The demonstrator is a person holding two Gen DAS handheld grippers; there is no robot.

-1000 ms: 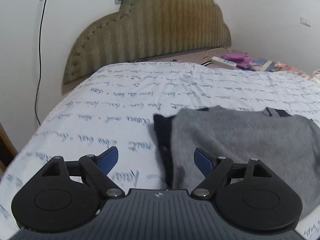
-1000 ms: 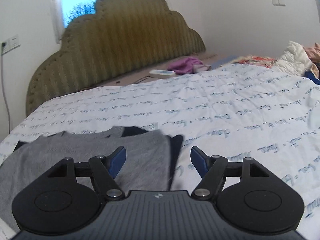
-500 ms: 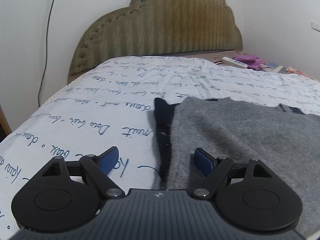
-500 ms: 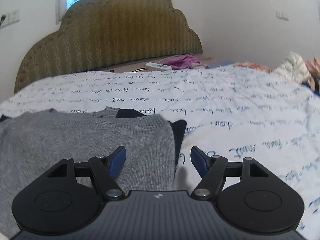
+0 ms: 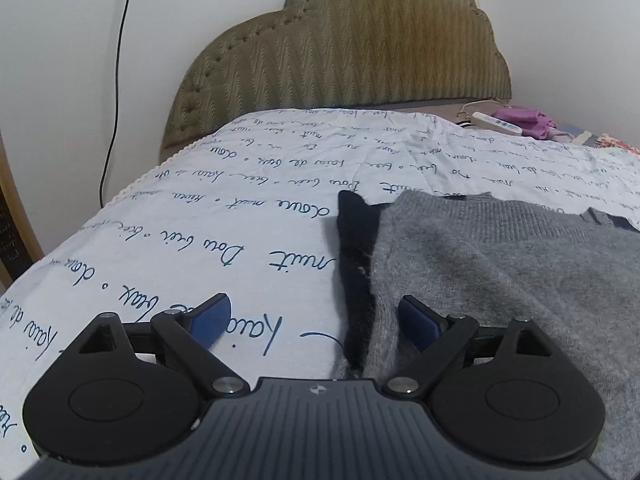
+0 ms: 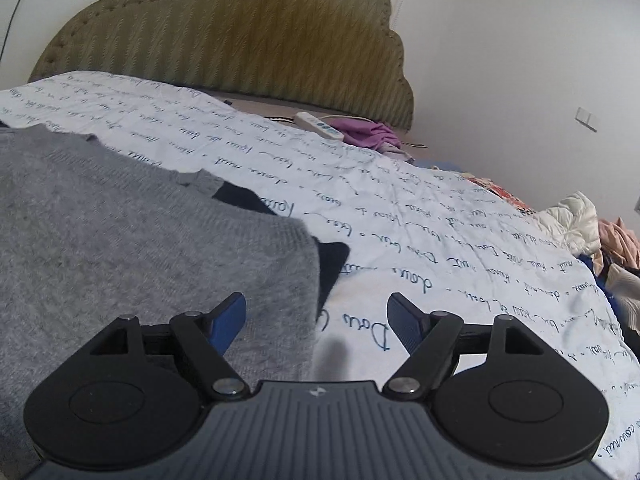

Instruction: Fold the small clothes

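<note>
A grey knit sweater (image 5: 500,272) with black trim (image 5: 356,248) lies flat on the white bed sheet with blue script (image 5: 240,208). My left gripper (image 5: 316,322) is open, low over the sweater's left edge, with the black trim between its jaws. In the right wrist view the sweater (image 6: 132,232) fills the left side, its black trim (image 6: 332,260) showing at its right edge. My right gripper (image 6: 318,318) is open and straddles that right edge, left finger over the knit, right finger over the sheet.
An olive padded headboard (image 5: 348,48) stands at the far end. A white power strip (image 6: 320,125) and purple cloth (image 6: 368,132) lie near it. A pile of clothes (image 6: 600,236) sits at the bed's right side. A black cable (image 5: 116,80) hangs on the left wall.
Both grippers have come down and forward, closer to the sweater's side edges. The right gripper has tilted. Both stay open.
</note>
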